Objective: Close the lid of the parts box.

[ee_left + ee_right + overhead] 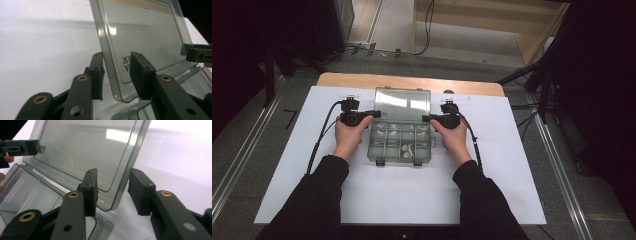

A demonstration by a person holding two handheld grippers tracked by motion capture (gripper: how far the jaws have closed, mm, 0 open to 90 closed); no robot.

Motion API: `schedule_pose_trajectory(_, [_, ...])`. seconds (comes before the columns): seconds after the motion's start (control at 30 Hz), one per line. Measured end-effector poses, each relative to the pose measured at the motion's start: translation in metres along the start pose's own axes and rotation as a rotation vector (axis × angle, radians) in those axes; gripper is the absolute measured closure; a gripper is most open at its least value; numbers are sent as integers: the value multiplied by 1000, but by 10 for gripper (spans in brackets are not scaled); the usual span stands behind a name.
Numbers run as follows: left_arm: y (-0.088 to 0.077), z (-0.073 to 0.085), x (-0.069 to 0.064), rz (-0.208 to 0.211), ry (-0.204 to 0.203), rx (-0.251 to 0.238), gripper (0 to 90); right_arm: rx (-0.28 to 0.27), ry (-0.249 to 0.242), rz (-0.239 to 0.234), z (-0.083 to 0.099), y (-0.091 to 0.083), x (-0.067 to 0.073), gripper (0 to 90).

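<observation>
Box (399,142): a clear compartment box is set mid-sheet on the white sheet (492,190), small white parts (408,150) kept inside.
Lid (403,102): raised behind the box, nothing standing in front of it.
Left gripper (373,114): placed at the lid's left edge; the edge is straddled by part-open jaws, contact cannot be told.
Right gripper (428,118): placed at the lid's right edge, which sits between part-open jaws with a gap visible.
</observation>
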State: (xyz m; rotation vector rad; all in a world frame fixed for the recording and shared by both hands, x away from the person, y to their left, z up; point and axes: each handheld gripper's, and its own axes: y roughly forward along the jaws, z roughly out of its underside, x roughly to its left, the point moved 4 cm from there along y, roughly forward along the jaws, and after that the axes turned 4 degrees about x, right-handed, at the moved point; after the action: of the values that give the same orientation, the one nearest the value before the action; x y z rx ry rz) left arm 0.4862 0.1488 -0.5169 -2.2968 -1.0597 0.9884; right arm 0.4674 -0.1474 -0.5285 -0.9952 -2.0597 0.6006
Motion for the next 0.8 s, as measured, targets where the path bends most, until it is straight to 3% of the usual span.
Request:
schedule_pose_trajectory(0.3, [-13, -2, 1, 7, 75, -28, 808, -46, -53, 27, 0, -13, 1, 788])
schedule_pose_trajectory(0.4, [-15, -1, 2, 16, 84, -23, 820, -59, -73, 37, 1, -14, 2, 797])
schedule_pose_trajectory(0.57, [-16, -1, -2, -4, 114, -33, 827, -71, -126, 65, 3, -16, 4, 801])
schedule_pose_trajectory(0.7, [-18, 2, -4, -23, 152, -52, 836, -74, -110, 57, 2, -16, 4, 789])
schedule_pose_trajectory(0.8, [-19, 3, -5, -37, 175, -64, 841, -92, -91, 28, 0, -16, 3, 725])
